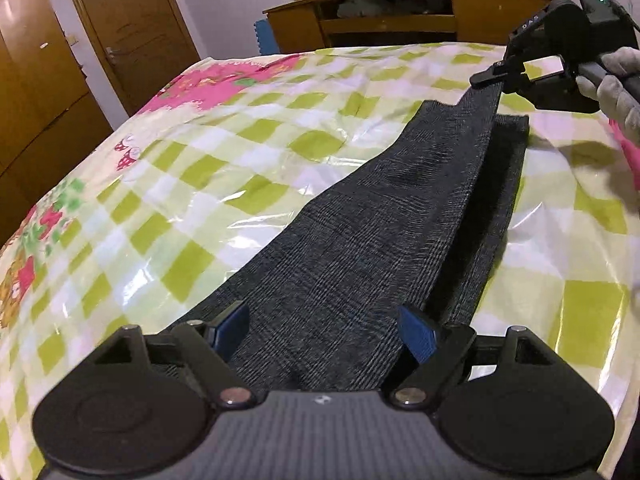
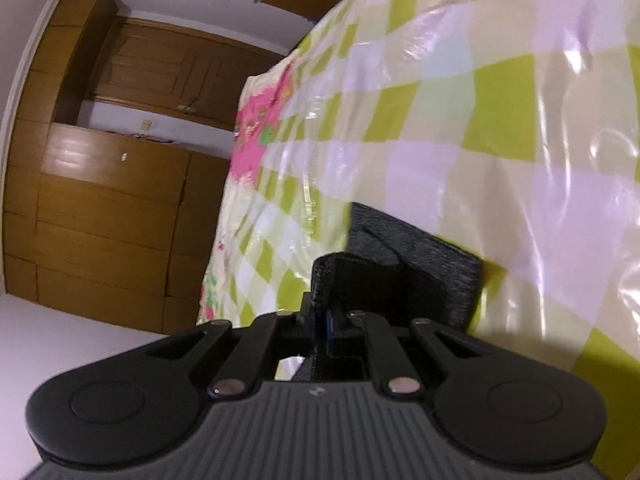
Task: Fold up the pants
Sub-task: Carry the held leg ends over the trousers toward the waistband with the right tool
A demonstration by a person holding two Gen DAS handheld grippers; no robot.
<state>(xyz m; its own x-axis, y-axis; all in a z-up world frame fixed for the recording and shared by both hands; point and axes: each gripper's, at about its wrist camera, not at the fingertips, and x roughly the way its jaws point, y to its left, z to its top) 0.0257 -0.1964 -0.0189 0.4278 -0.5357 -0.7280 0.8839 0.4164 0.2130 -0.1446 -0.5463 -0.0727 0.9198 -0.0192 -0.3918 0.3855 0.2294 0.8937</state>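
Observation:
Dark grey checked pants (image 1: 384,216) lie lengthwise on a green-and-white checked bed cover (image 1: 224,152), one leg stacked over the other. My left gripper (image 1: 326,330) is open, its blue pads either side of the near end of the pants. My right gripper (image 1: 486,78) shows at the far right, shut on the far hem of the upper leg and lifting it off the lower leg. In the right wrist view the right gripper (image 2: 324,326) is pinched shut on a fold of the pants (image 2: 416,268).
A wooden desk (image 1: 400,12) with clothes on top stands beyond the bed's far edge. A wooden door (image 1: 128,28) and wardrobe (image 1: 36,80) are on the left. The cover has a shiny plastic layer and pink prints (image 1: 216,84).

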